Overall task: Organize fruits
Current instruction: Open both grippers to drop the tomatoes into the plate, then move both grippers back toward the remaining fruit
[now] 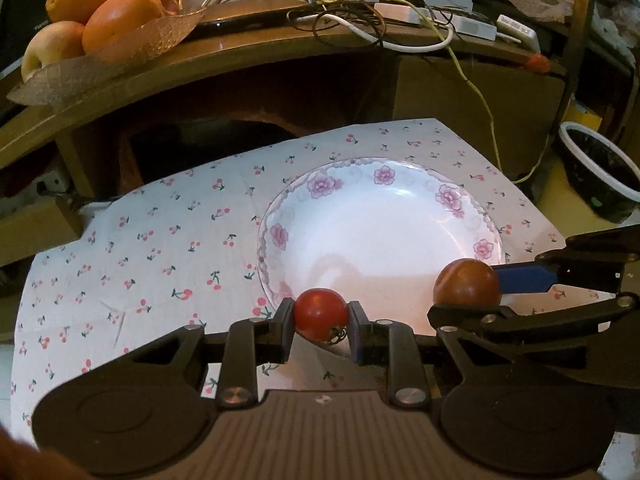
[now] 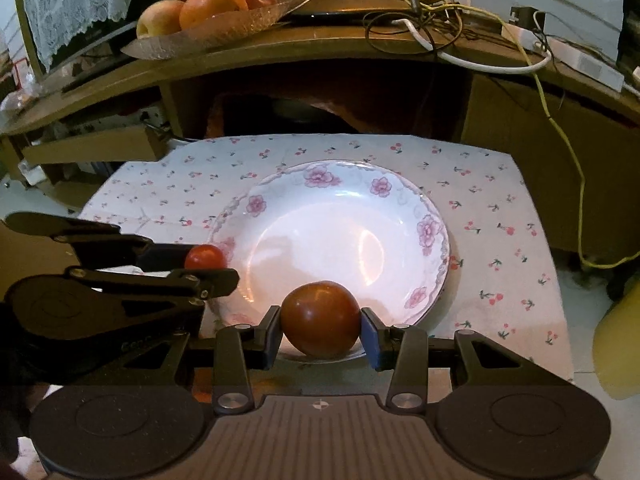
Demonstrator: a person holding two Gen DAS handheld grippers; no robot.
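left gripper point(image 1: 321, 314): closed on the small red tomato point(image 1: 321, 313); both pads press its sides, and the fruit sits right at the fingertips with its green stem end facing down toward the camera.
small red tomato, place: held above the near rim of the plate point(image 1: 280, 216), clear of the cloth point(image 1: 120, 248).
right gripper point(image 2: 321, 326): closed partway, pinching the larger dark red tomato point(image 2: 320, 318) between a black pad on one side and a blue pad on the other; the fruit fills the gap between the jaws.
larger dark red tomato, place: over the near edge of the plate in the right wrist view; whether it touches the rim cannot be told.
the two grippers: side by side, close together, each showing at the edge of the other's view; the two tomatoes are apart.
plate: white, pink flowers round its rim, lying on the cherry-print cloth.
fruit dish point(image 2: 208, 34): on the wooden shelf point(image 2: 320, 46) behind, with oranges point(image 2: 212, 4) and apples point(image 2: 160, 20) piled in it, well apart from the grippers.
hidden or unclear: near part of the plate rim is covered by the grippers and fruit; the far sides of both tomatoes are out of sight; a small red thing point(image 1: 537, 63) at the shelf's right end is too blurred to name; the cables point(image 1: 360, 12) on the shelf are a tangle; the fruit dish is cut off at the left wrist view's edge.
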